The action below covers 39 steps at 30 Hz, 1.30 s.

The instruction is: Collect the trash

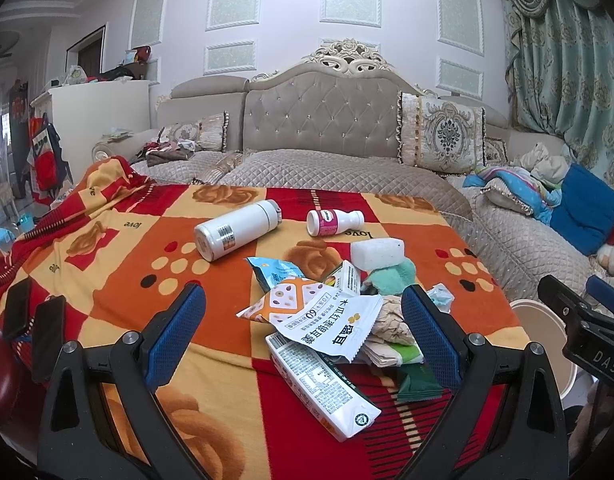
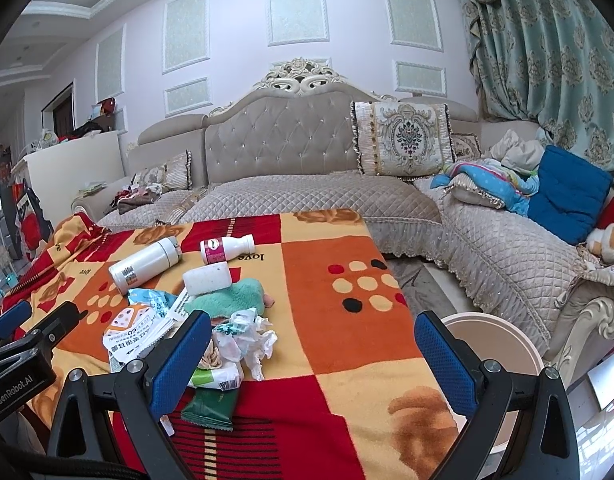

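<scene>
White bin (image 2: pixel 503 344) fuller in right view; wrappers (image 1: pixel 327 316) between spread left gripper (image 1: pixel 307 332); right gripper (image 2: pixel 313 356) spread, empty.

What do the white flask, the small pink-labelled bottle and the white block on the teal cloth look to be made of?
White flask: probably painted metal, matte and rigid-looking. Pink-labelled bottle: seemingly plastic, smooth white with a glossy wrap label. White block: likely foam or sponge, dull, soft-edged, slightly soiled. It rests on a teal cloth, fuzzy like fleece.

Occlusion: white bin (image 2: pixel 503 334) partly behind right gripper's finger; rim cut by right gripper body in left view | Pile: tissue pack (image 2: pixel 217 376) half under wrappers | Print on carton (image 1: pixel 319 384) too small to read
</scene>
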Each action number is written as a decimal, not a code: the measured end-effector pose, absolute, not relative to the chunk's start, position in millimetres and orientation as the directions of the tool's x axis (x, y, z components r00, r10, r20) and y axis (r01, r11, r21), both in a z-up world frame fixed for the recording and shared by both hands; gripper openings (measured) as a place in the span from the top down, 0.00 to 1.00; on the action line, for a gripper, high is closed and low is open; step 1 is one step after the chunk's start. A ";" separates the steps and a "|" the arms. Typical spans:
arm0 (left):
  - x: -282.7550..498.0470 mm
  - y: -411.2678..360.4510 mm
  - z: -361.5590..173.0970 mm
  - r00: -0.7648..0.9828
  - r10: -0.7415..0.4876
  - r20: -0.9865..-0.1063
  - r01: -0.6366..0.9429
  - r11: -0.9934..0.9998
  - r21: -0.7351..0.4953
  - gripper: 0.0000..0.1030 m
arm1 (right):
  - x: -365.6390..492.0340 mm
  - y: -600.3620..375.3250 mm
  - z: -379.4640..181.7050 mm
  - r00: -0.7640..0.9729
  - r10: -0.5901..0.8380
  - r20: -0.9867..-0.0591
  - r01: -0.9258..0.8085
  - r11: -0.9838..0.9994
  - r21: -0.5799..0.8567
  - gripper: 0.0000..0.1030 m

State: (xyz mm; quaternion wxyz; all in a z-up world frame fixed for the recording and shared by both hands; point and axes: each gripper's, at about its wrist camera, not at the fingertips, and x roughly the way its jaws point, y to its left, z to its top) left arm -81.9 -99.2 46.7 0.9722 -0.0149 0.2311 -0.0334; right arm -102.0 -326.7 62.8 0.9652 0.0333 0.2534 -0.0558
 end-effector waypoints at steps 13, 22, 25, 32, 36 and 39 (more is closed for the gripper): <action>-83.9 -108.9 43.3 0.883 -0.088 -0.462 0.067 0.996 -0.060 0.05 | -103.0 -325.6 59.1 0.859 -0.099 -0.502 0.125 0.992 0.018 0.02; -84.0 -109.7 42.5 0.880 -0.091 -0.466 0.070 0.996 -0.063 0.05 | -103.5 -326.0 58.0 0.857 -0.099 -0.505 0.125 0.992 0.016 0.02; -83.4 -109.6 42.1 0.880 -0.092 -0.467 0.071 0.996 -0.062 0.05 | -103.9 -326.0 57.2 0.857 -0.099 -0.506 0.123 0.992 0.016 0.02; -83.4 -110.3 42.0 0.879 -0.091 -0.468 0.070 0.996 -0.062 0.05 | -104.8 -327.3 53.4 0.853 -0.094 -0.513 0.116 0.993 0.012 0.02; -84.1 -113.0 38.5 0.876 -0.094 -0.473 0.073 0.995 -0.063 0.05 | -104.3 -327.0 53.1 0.852 -0.095 -0.515 0.117 0.993 0.010 0.02; -84.7 -115.1 35.7 0.873 -0.097 -0.478 0.076 0.995 -0.063 0.05 | -104.5 -326.9 52.6 0.852 -0.096 -0.514 0.117 0.993 0.009 0.02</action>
